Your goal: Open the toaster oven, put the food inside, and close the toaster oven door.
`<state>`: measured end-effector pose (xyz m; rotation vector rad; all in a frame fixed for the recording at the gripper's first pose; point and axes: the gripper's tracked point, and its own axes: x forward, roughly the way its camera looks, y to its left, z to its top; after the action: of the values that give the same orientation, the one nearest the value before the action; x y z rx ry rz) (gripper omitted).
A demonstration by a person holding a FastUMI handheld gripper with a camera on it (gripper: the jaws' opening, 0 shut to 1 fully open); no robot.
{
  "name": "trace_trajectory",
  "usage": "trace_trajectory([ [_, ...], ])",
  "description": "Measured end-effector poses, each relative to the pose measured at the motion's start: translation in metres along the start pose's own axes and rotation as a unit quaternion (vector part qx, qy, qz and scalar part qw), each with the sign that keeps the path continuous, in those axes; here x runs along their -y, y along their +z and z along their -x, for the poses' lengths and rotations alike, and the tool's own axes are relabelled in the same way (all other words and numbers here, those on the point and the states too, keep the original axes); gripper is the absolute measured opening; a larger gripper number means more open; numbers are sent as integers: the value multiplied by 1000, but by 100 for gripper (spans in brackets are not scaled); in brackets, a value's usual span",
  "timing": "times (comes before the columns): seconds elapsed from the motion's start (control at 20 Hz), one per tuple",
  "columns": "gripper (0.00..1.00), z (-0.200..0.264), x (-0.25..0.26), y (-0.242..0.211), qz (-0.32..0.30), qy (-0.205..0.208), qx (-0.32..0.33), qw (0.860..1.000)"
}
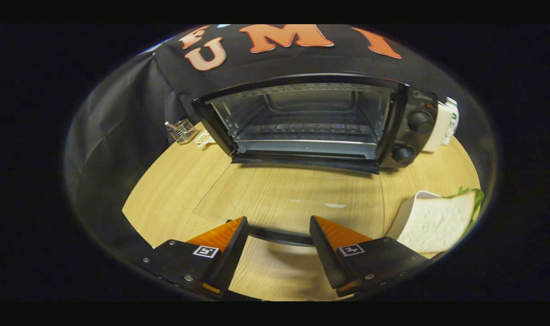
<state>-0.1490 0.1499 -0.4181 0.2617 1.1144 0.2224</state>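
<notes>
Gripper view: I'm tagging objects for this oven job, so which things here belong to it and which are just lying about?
Job:
oven, empty
door, folded down flat
handle, between the open gripper's fingers, not pinched
sandwich on a white dish

Lying about:
wire rack
white item beside it
carton behind the oven

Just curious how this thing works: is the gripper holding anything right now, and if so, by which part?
Nothing. The gripper is open; the oven door's handle lies between its fingers, unpressed. The bread is untouched.
</notes>
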Motion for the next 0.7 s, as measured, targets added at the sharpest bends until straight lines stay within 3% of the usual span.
trace_trajectory([
  [0.2,83,52,26,11,-68,5,30,997],
  [0.4,90,106,83,32,-105,-50,82,990],
  [0.7,92,149,153,37,-148,-109,120,976],
])
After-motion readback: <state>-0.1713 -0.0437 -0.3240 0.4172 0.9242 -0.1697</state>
